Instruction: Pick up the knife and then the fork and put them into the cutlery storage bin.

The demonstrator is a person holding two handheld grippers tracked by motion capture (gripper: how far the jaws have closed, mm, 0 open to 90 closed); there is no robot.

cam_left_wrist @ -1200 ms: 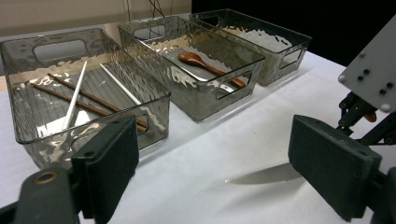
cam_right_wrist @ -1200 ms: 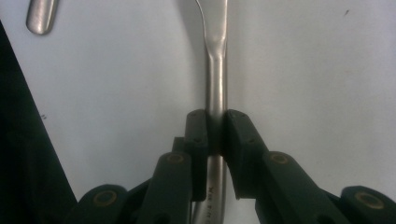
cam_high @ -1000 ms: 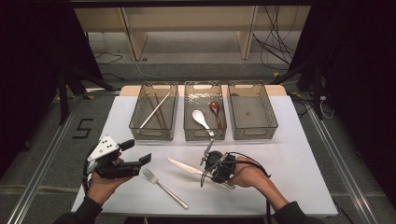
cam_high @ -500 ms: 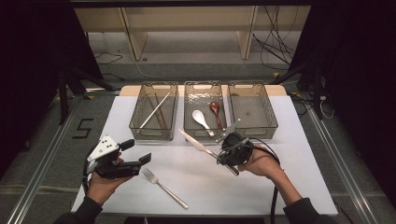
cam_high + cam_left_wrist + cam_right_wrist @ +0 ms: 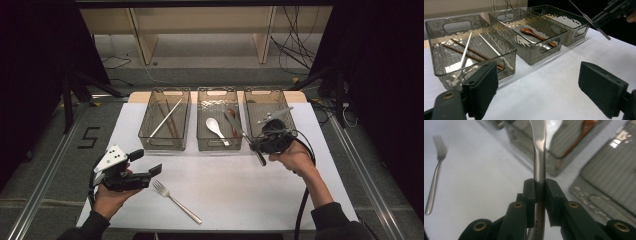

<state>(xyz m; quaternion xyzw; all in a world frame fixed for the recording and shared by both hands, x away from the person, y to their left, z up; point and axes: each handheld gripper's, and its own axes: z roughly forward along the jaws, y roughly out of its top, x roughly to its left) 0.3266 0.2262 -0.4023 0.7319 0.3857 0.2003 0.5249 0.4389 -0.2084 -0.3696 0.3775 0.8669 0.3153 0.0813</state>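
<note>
Sorting cutlery into 3 clear bins; knife step in hand. Right gripper (image 5: 256, 143) clamped on a table knife (image 5: 239, 129), held in the air at centre right of the high view, blade slanting over the front rim of the middle bin (image 5: 218, 148). Left gripper (image 5: 146, 162) parked at lower left, jaws wide apart, holding nothing.

Next, by judgement: swing the knife past the spoons to the bare right bin (image 5: 262, 93), level it low inside, then release. Fork (image 5: 176, 201) left on the table at lower centre.

Right gripper view: pads pinching the knife's neck (image 5: 539, 157), a detail too small to make out from above. Left gripper view: wooden spoon (image 5: 534, 33) and chopsticks (image 5: 465, 50) seen through the bin walls.
</note>
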